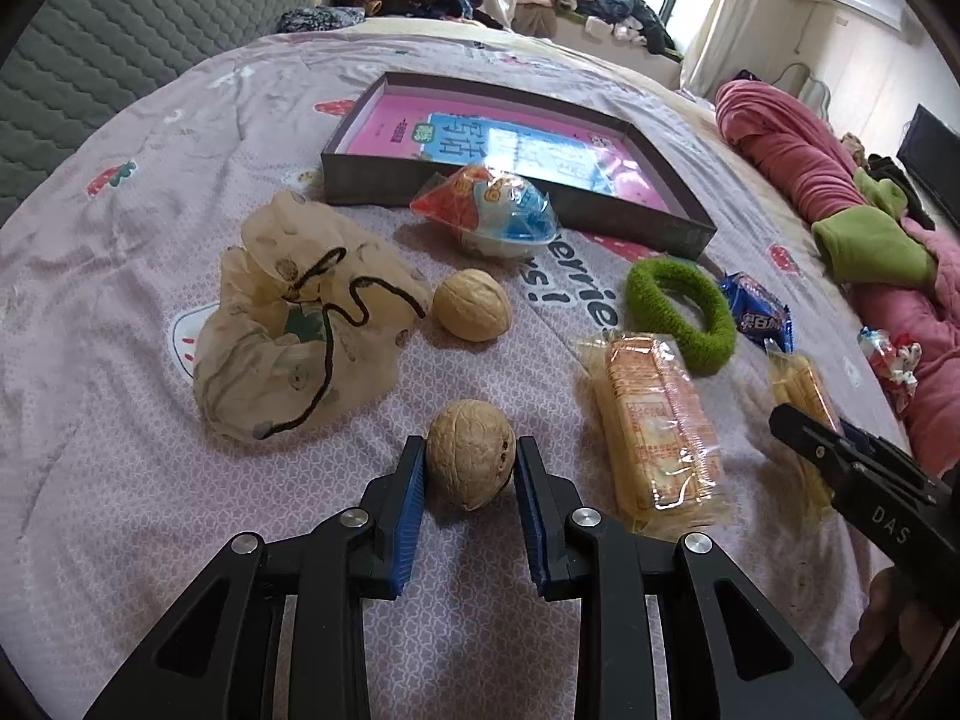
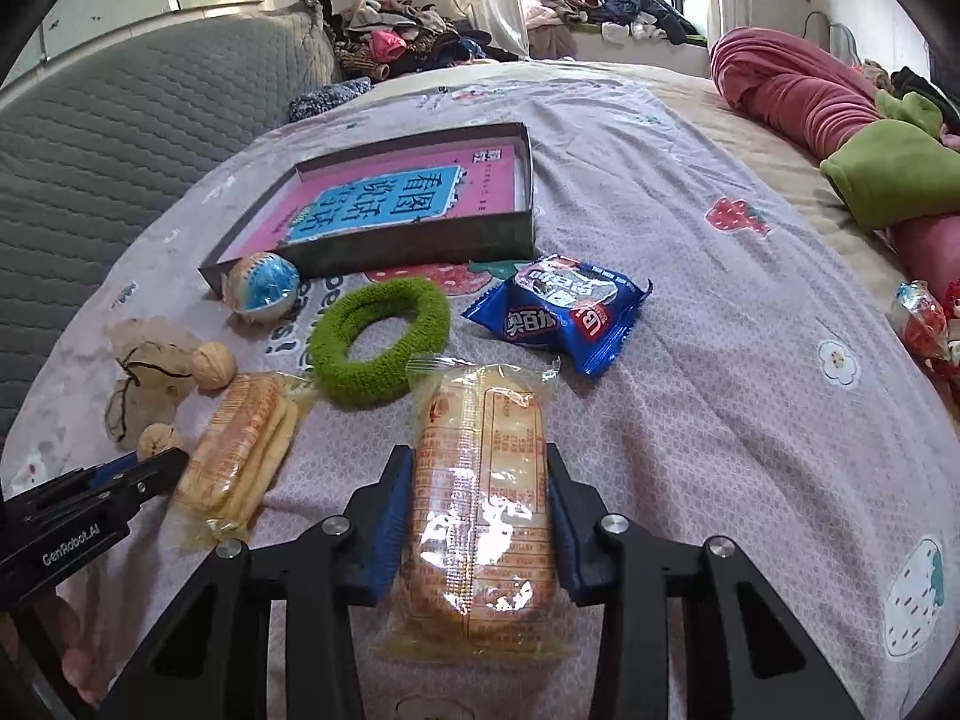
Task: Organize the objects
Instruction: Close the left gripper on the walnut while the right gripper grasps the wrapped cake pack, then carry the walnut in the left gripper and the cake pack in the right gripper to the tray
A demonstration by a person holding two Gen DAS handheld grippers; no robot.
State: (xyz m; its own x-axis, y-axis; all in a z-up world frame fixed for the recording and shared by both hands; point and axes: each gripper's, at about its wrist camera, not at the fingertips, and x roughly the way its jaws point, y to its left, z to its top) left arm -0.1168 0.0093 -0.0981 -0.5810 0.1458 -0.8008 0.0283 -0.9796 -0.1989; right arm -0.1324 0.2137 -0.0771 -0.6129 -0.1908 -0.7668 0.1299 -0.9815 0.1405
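My left gripper [image 1: 471, 459] is shut on a walnut [image 1: 471, 453] resting on the bedspread. A second walnut [image 1: 472, 304] lies beyond it, beside a crumpled drawstring pouch [image 1: 300, 324]. My right gripper [image 2: 480, 480] is shut on a clear-wrapped cracker pack [image 2: 483, 510] lying on the bed. Another cracker pack [image 1: 654, 426] lies between the two grippers and also shows in the right wrist view [image 2: 240, 450]. A shallow dark box [image 1: 630, 207] holding a pink book lies further back, also seen in the right wrist view [image 2: 420, 249].
A wrapped ball-shaped snack [image 1: 489, 210] leans against the box front. A green hair scrunchie [image 2: 381, 342] and a blue snack packet [image 2: 561, 315] lie near the box. A pink and green blanket [image 2: 840, 120] is heaped at right. A grey headboard [image 2: 120, 150] stands at left.
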